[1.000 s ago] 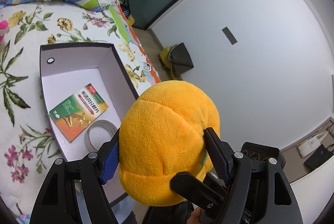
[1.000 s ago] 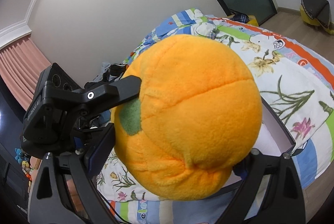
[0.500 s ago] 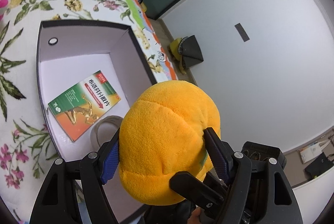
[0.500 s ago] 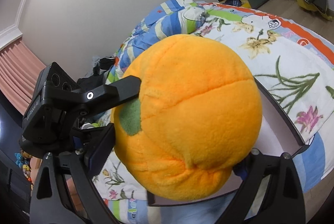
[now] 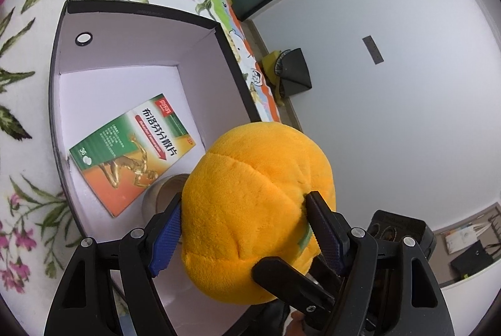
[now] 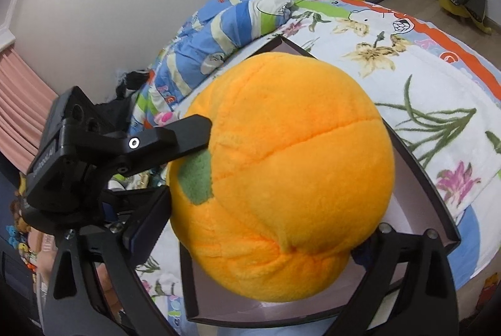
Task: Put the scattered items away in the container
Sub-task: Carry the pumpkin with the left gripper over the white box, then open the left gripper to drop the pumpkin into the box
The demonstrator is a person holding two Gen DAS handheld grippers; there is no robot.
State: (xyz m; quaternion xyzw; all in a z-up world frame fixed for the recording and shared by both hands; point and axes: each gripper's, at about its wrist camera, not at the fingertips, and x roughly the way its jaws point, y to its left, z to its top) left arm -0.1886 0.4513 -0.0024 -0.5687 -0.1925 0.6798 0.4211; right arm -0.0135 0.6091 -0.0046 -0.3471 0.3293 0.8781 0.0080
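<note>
An orange plush pumpkin (image 5: pixel 256 211) with a green patch (image 6: pixel 197 179) hangs over the near end of a black-rimmed box (image 5: pixel 141 11) with a white inside. My left gripper (image 5: pixel 244 201) is shut on it, blue pads (image 5: pixel 166 239) pressed into both sides. My right gripper (image 6: pixel 269 220) grips the same plush from another side; its far finger is mostly hidden behind the plush. In the box lie a green and orange medicine carton (image 5: pixel 131 148) and a tape roll (image 5: pixel 162 192), partly covered by the plush.
The box (image 6: pixel 419 170) rests on a bed with a floral sheet (image 5: pixel 31 85). A striped blue quilt (image 6: pixel 219 32) is bunched behind it. The bed edge runs close along the box's right side, with floor, a black and yellow object (image 5: pixel 291 73) and a white wall beyond.
Both grippers have sunk with the plush toward the box, which now looks larger and closer. The grip on the plush is unchanged.
</note>
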